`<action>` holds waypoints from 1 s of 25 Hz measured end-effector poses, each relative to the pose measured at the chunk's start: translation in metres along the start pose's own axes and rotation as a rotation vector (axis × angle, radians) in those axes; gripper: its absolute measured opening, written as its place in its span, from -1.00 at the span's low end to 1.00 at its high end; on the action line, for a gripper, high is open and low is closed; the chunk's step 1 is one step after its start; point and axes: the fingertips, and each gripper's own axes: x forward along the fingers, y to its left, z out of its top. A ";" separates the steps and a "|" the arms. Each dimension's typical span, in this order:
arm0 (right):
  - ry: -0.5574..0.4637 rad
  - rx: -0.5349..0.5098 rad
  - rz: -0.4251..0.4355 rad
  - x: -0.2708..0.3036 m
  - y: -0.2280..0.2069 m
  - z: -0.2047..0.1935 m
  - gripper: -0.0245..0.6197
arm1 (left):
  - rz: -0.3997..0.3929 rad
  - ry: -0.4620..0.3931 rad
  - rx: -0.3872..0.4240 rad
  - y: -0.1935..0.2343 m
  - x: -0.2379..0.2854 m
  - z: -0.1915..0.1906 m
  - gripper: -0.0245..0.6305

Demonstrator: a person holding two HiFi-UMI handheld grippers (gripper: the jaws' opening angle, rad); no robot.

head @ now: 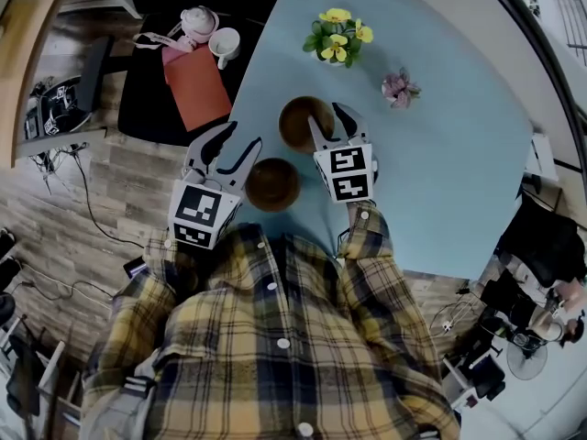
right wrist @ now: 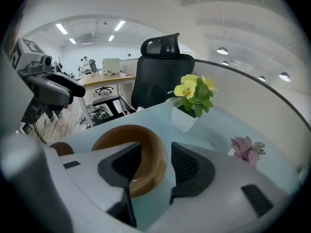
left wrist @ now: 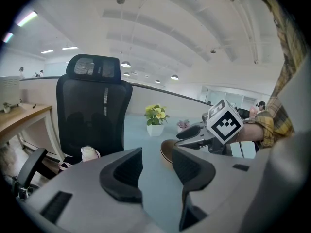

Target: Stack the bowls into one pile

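Note:
Two brown bowls sit apart on the light blue table [head: 440,154]. The farther bowl [head: 301,122] has its right rim between the jaws of my right gripper [head: 327,119], which stands open. In the right gripper view one jaw hangs over the inside of that bowl [right wrist: 131,152], the other outside its rim, and my right gripper [right wrist: 156,161] presses nothing. The nearer bowl [head: 271,183] lies close to my body. My left gripper [head: 237,145] hovers just left of it, open and empty. From my left gripper [left wrist: 156,168] the farther bowl [left wrist: 167,151] and right gripper [left wrist: 194,136] show ahead.
A white pot of yellow flowers [head: 337,37] and a small pink plant [head: 400,87] stand farther back on the table. A black office chair [head: 165,99] at the table's left edge carries a red bag [head: 194,85], a white cup [head: 224,44] and a small toy.

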 end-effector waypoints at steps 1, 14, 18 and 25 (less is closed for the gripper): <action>-0.002 0.001 -0.002 -0.002 0.000 0.000 -0.38 | -0.004 0.000 0.002 -0.001 0.000 0.000 -0.38; -0.093 0.102 -0.082 -0.072 -0.011 -0.012 -0.38 | -0.090 0.053 0.086 -0.030 0.001 -0.014 -0.38; -0.113 0.168 -0.090 -0.103 -0.006 -0.029 -0.38 | -0.124 0.108 0.122 -0.040 0.002 -0.030 -0.38; -0.135 0.297 -0.128 -0.142 0.010 -0.063 -0.38 | -0.182 0.243 0.203 -0.046 0.011 -0.065 -0.40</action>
